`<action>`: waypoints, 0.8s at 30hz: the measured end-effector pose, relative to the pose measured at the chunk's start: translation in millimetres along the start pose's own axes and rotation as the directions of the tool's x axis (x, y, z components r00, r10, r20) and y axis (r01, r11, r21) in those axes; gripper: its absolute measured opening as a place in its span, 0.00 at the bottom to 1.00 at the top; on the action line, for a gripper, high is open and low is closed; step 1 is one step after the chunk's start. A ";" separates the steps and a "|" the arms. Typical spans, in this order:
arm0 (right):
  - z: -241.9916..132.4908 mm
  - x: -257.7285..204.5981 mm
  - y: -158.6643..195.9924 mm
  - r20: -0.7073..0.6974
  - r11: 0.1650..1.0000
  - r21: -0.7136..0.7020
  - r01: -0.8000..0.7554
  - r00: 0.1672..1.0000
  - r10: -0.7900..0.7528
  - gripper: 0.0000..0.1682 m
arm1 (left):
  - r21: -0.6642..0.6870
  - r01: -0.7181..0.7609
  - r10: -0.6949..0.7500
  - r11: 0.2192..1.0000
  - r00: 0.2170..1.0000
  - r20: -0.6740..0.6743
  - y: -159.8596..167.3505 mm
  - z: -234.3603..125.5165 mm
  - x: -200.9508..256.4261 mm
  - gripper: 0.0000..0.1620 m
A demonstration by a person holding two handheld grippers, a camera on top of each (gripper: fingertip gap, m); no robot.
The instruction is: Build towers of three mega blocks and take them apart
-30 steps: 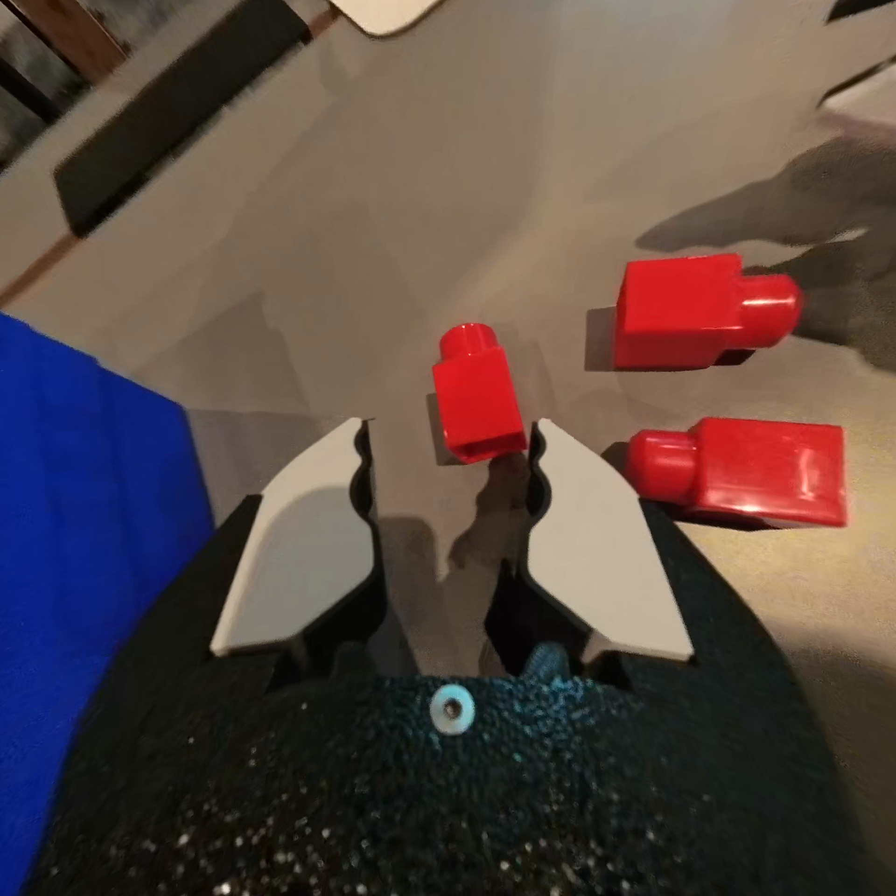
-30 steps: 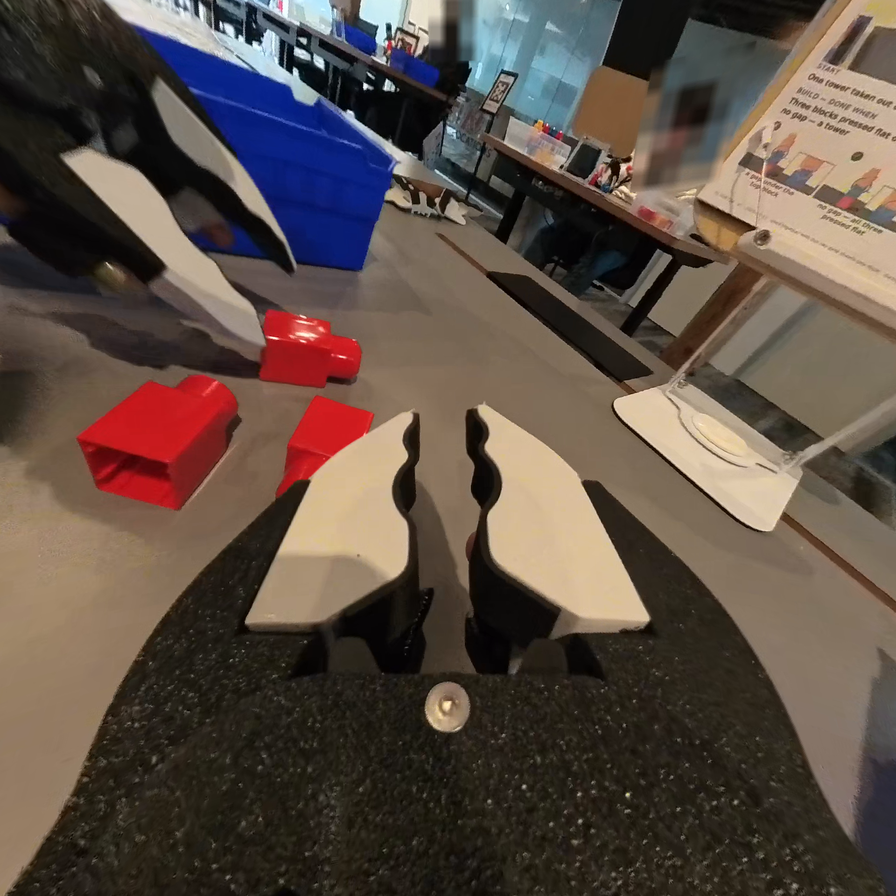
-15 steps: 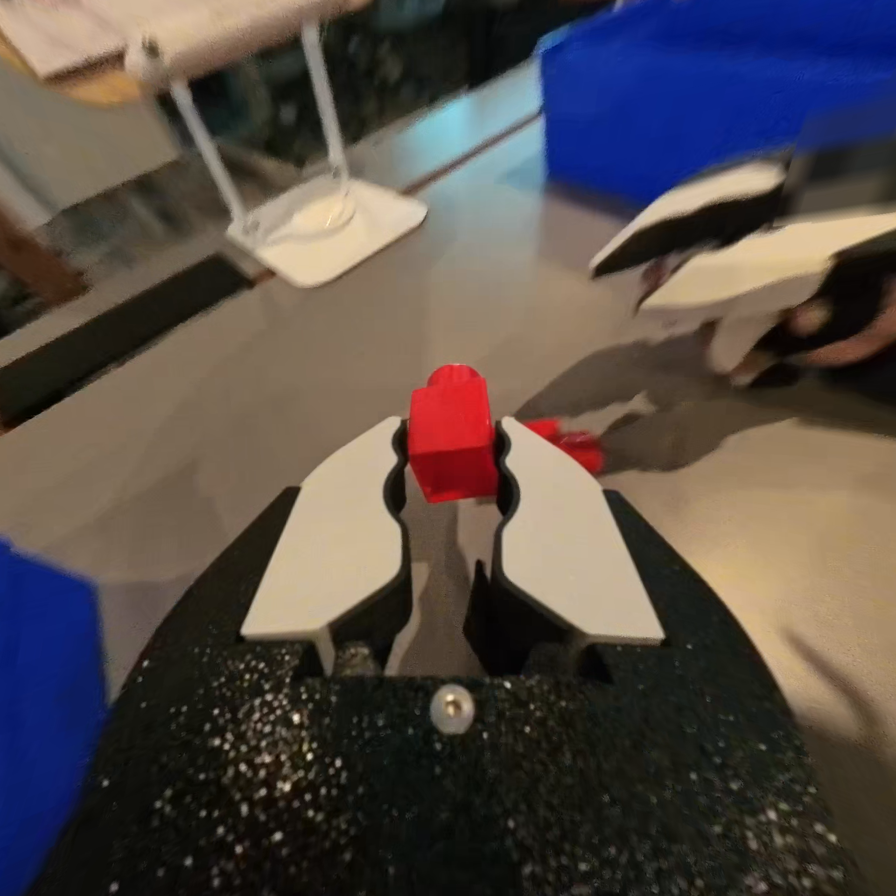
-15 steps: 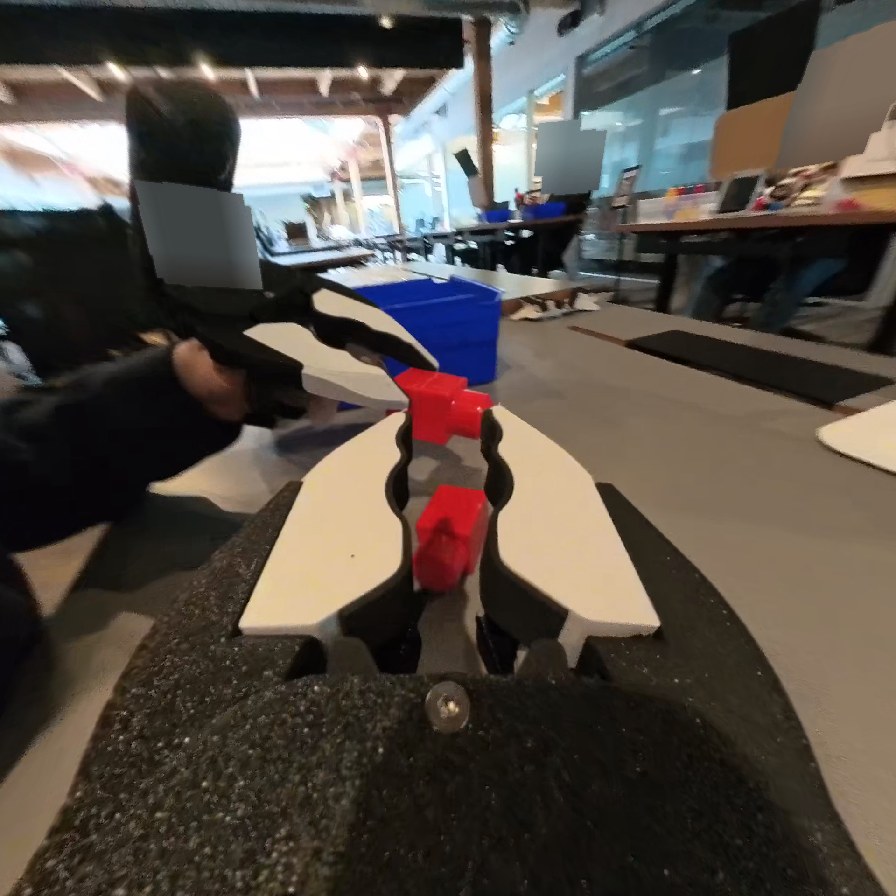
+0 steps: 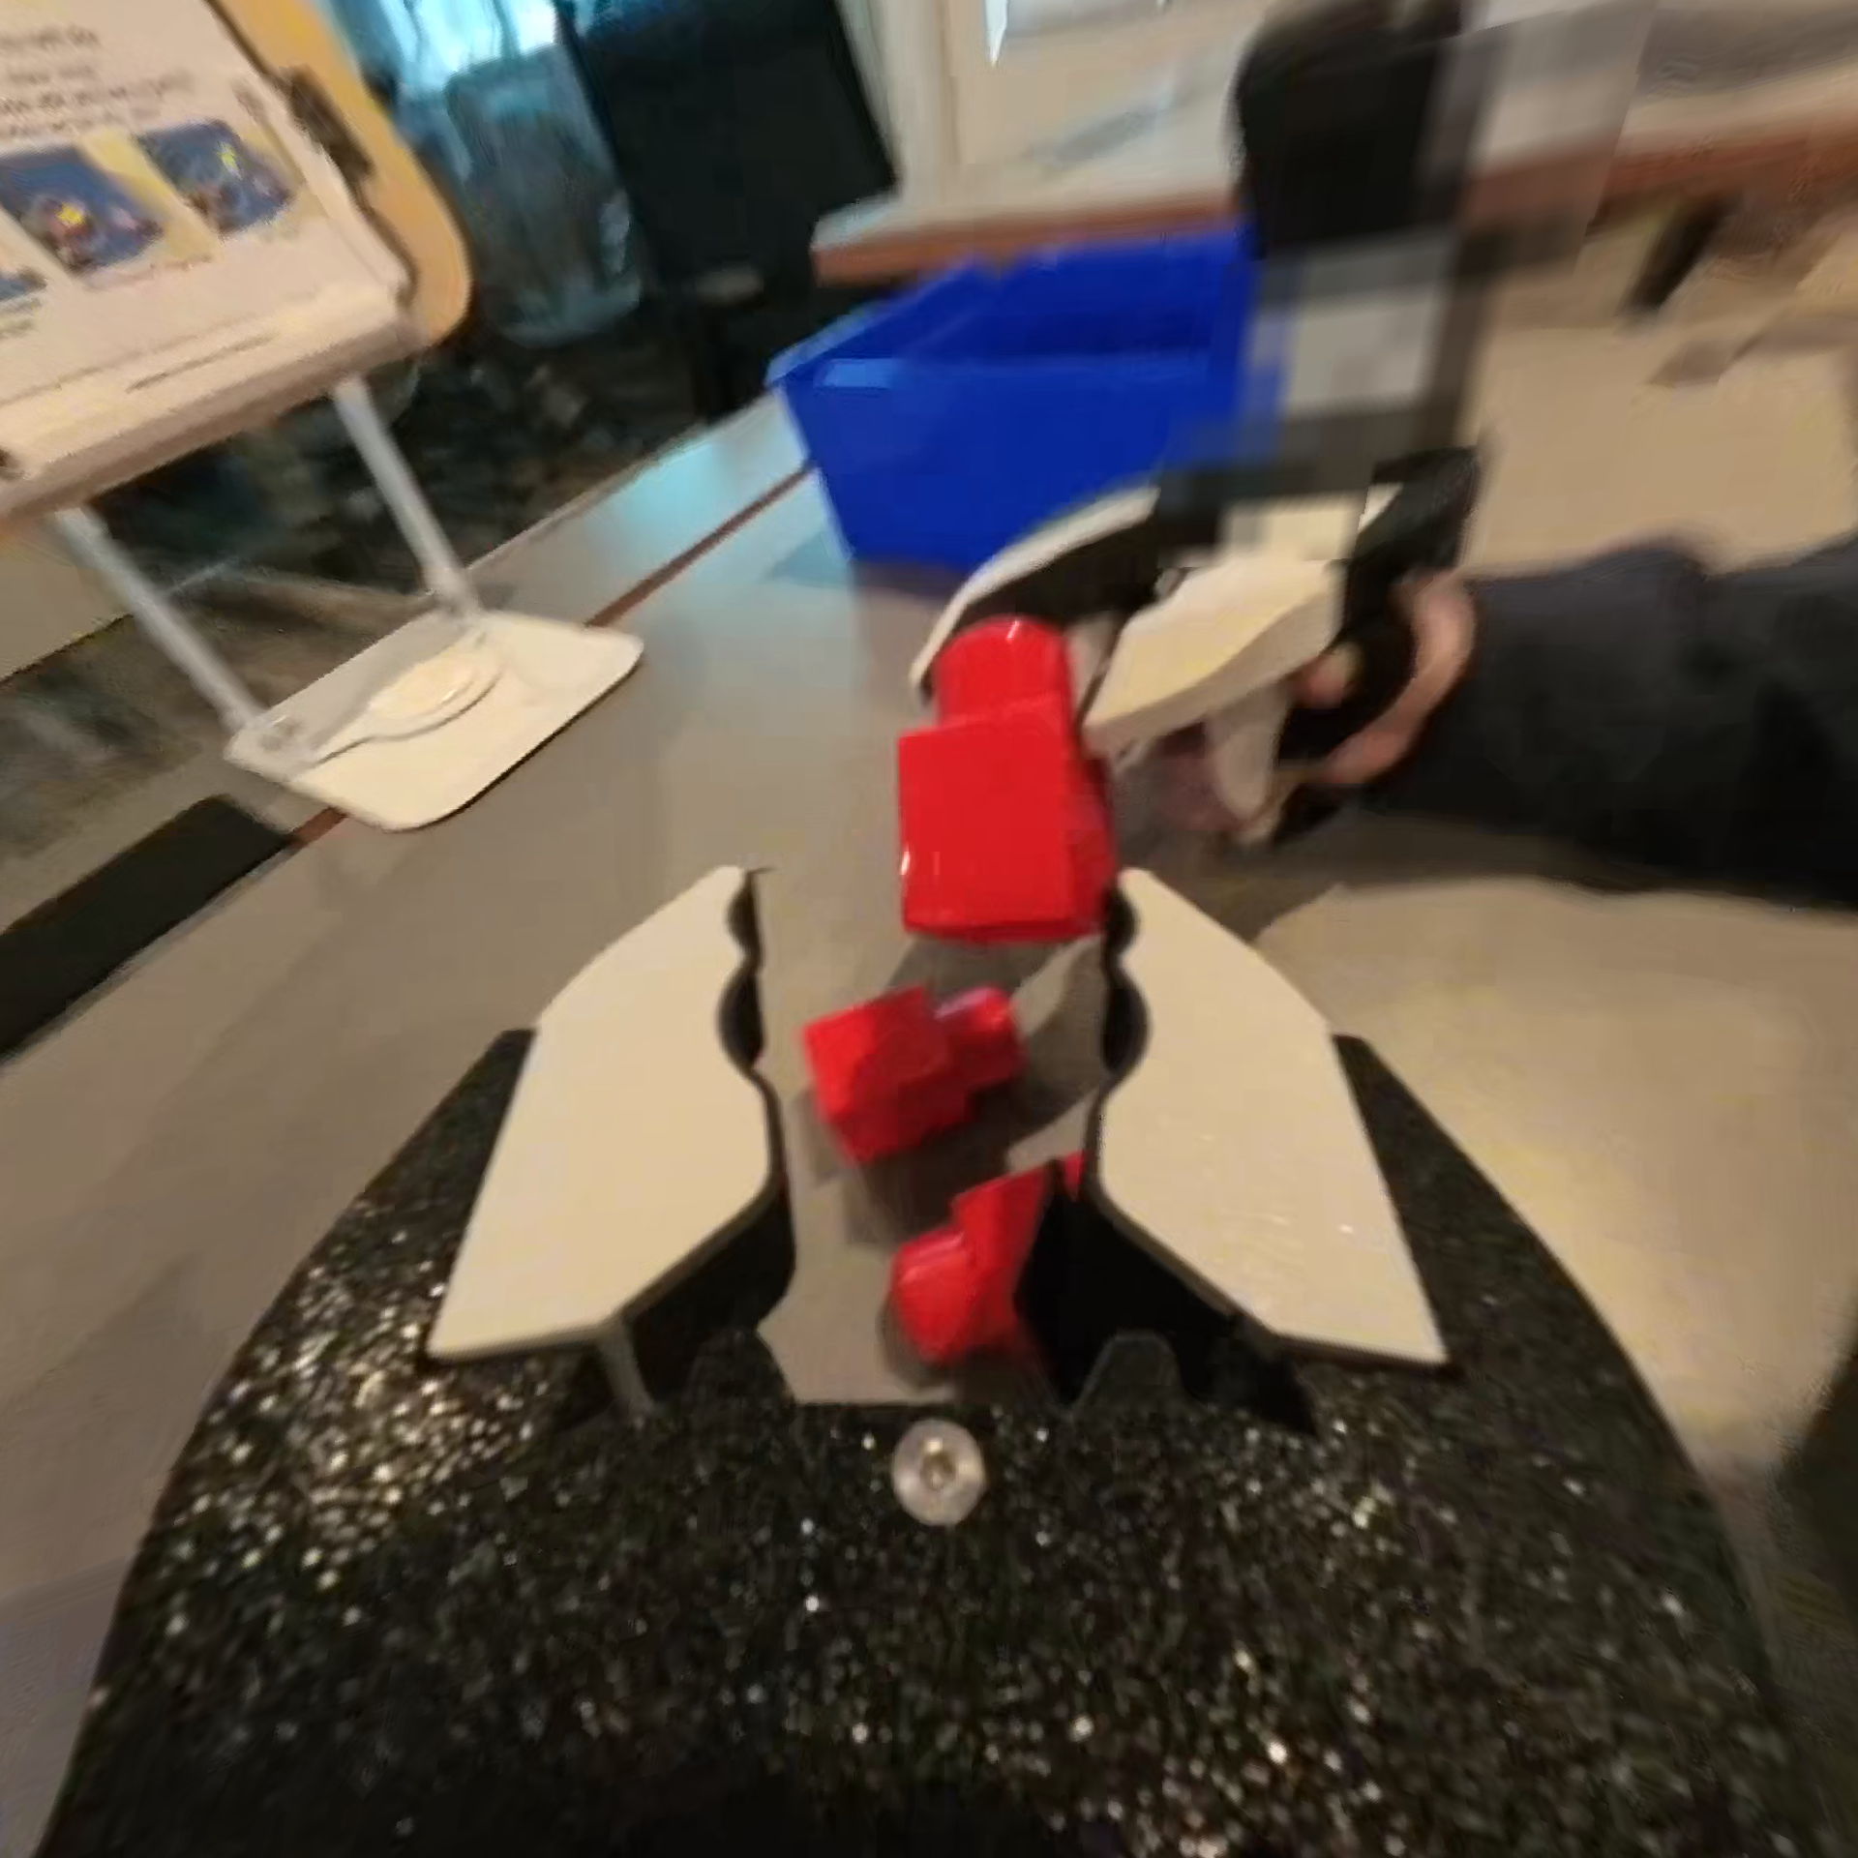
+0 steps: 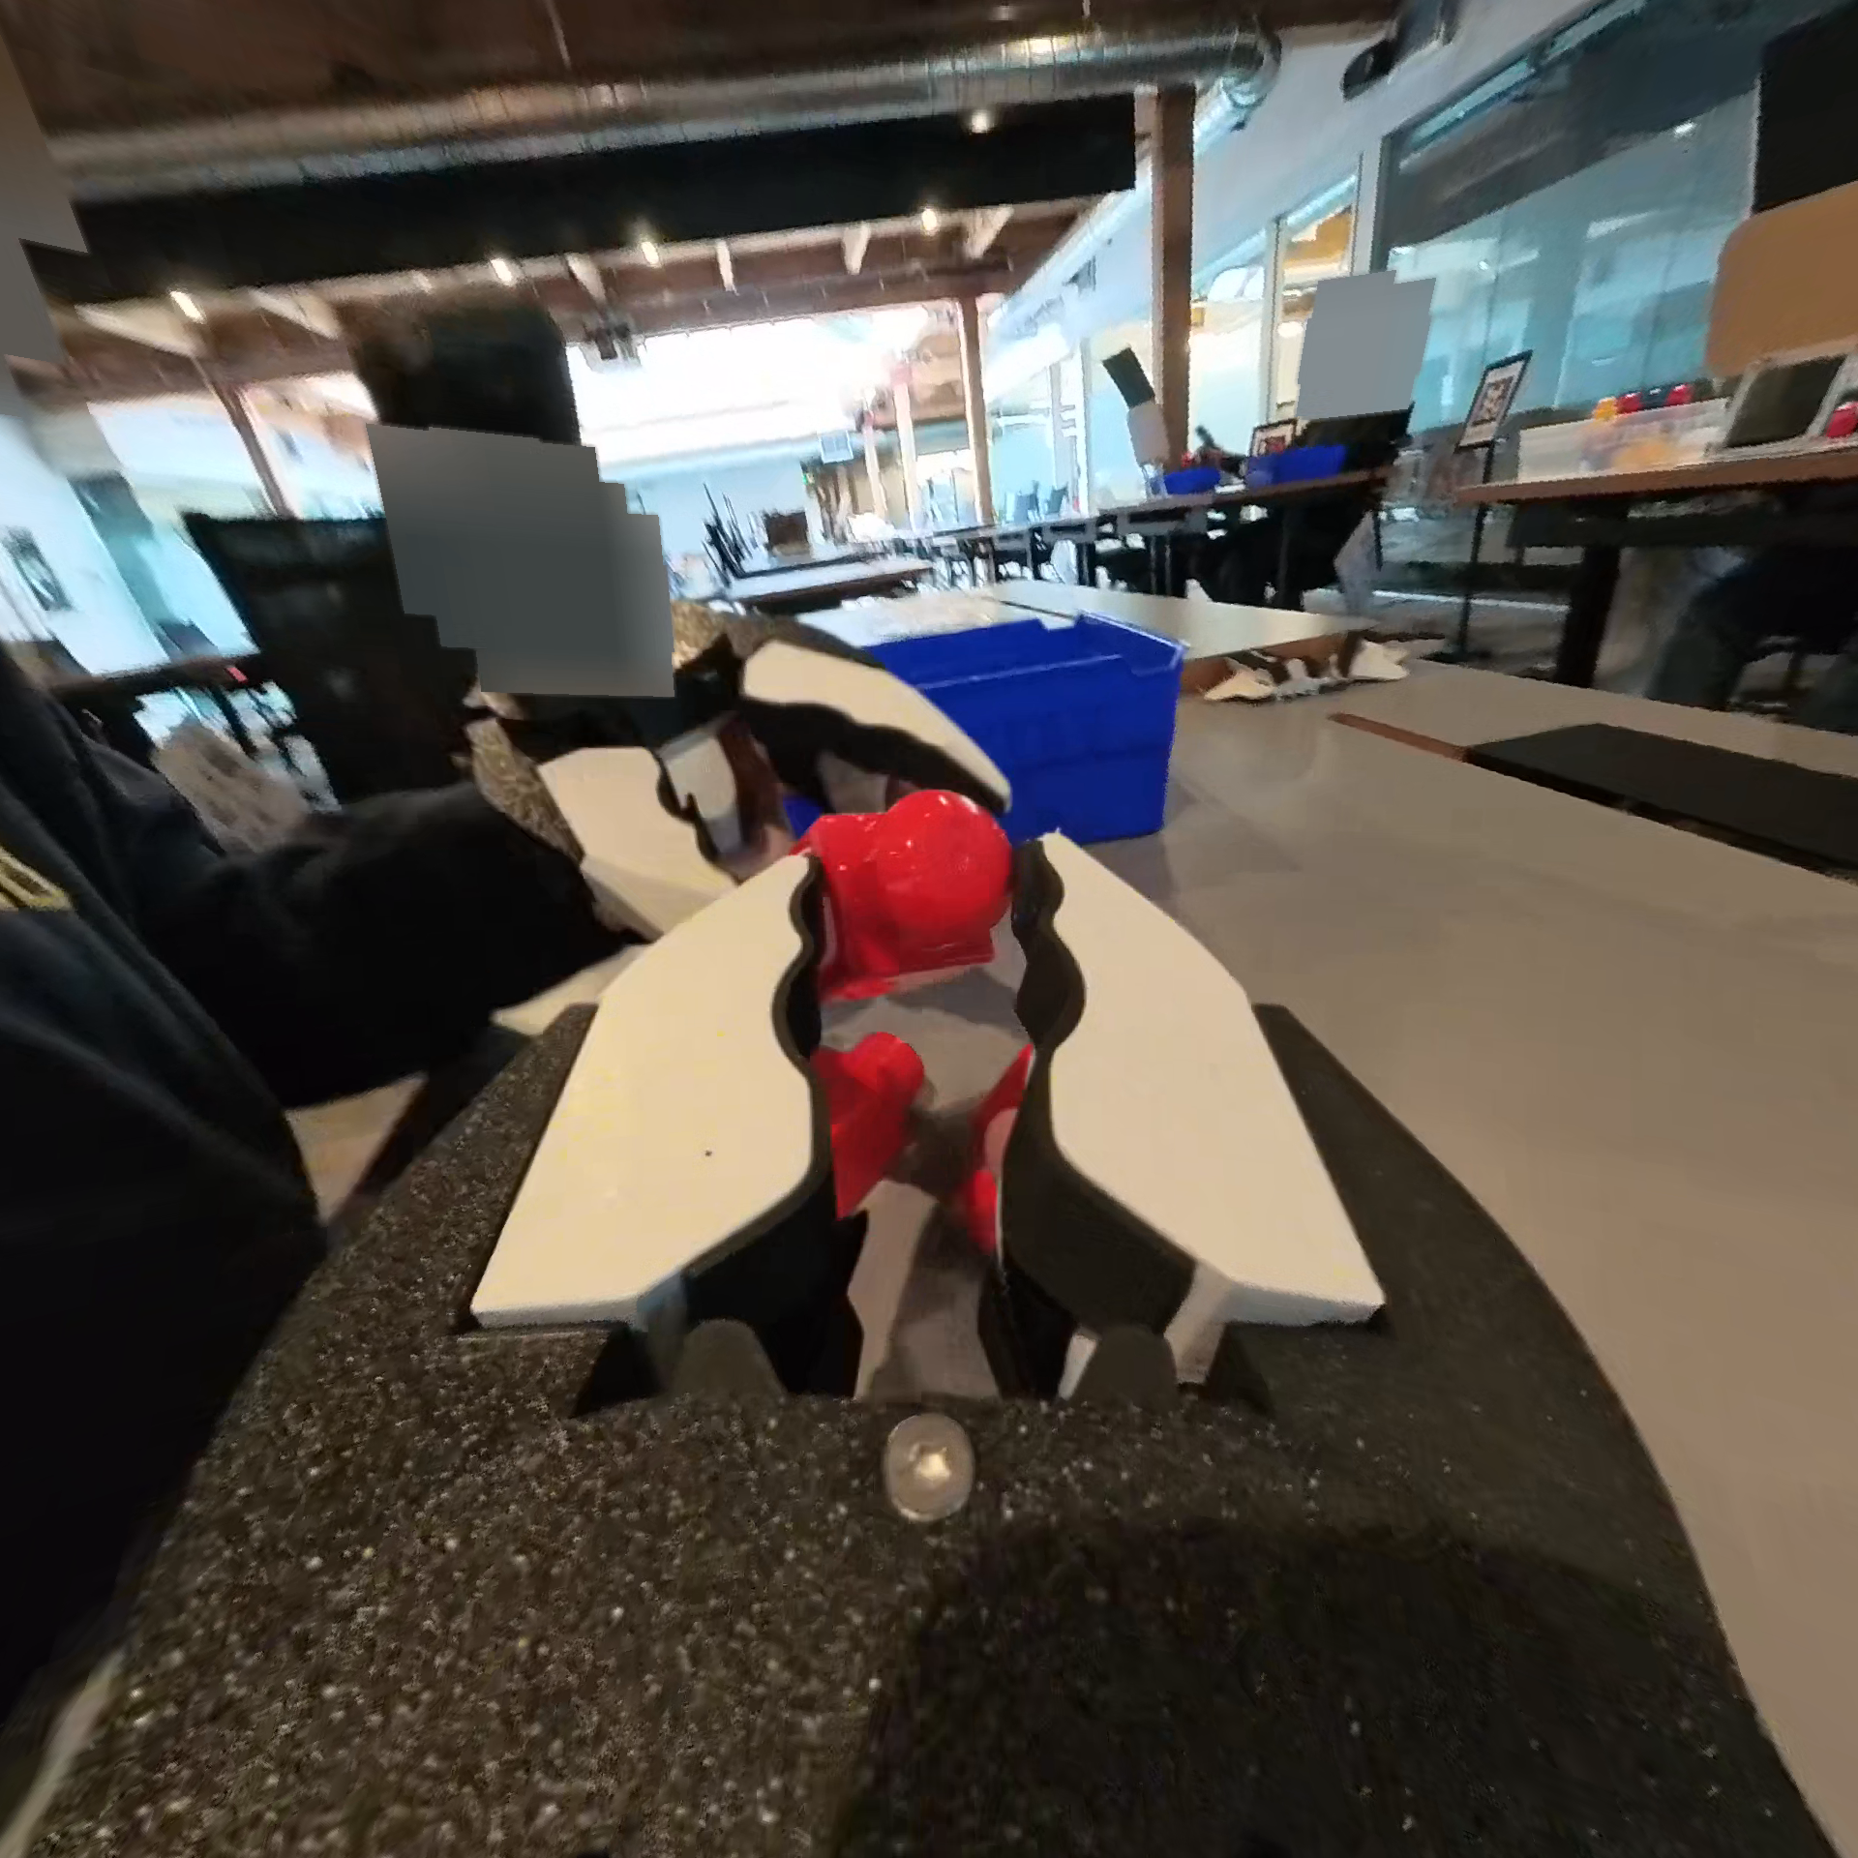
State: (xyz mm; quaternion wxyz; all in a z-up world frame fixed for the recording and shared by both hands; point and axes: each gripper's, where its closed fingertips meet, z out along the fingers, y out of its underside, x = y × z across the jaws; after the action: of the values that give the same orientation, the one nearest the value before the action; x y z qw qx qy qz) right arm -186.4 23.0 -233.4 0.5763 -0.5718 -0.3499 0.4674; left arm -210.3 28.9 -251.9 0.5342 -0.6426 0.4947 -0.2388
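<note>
Sitting between right claw [image 6: 920,910] tips: red block [image 6: 905,885].

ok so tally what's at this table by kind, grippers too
red mega blocks: 3
blue bin: 1
sign stand: 1
grippers: 2, left gripper and right gripper
total: 7

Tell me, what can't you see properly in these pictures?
- Left wrist view: motion blur. It is unclear whether the raised red block touches the open left gripper.
- Right wrist view: the right gripper has its own fingers in front of the first table block and the second table block, hiding most of each.
- Both views: the blue bin has walls that hide whatever is inside.
</note>
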 end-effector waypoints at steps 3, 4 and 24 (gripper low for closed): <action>0.3 -0.5 5.9 -0.031 0.990 -0.074 0.121 0.992 -0.123 0.21 | -0.182 -0.163 0.172 0.970 0.984 0.035 20.2 5.6 -0.6 0.47; 1.0 -2.0 6.7 -0.034 0.984 -0.088 0.155 0.987 -0.159 0.21 | -0.190 -0.189 0.198 0.964 0.980 0.032 20.7 8.3 1.5 0.49; -6.0 40.4 29.6 -0.251 0.966 -0.256 -0.043 0.968 -0.023 0.43 | -0.033 -0.070 0.077 0.997 0.927 0.366 17.5 -6.8 -67.3 0.25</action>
State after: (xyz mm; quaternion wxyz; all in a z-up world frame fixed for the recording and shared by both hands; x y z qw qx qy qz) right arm -172.1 56.3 -268.5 0.5339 -0.6987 -0.3290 0.3443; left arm -249.3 86.9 -251.0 0.6194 -0.6622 0.4120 -0.0893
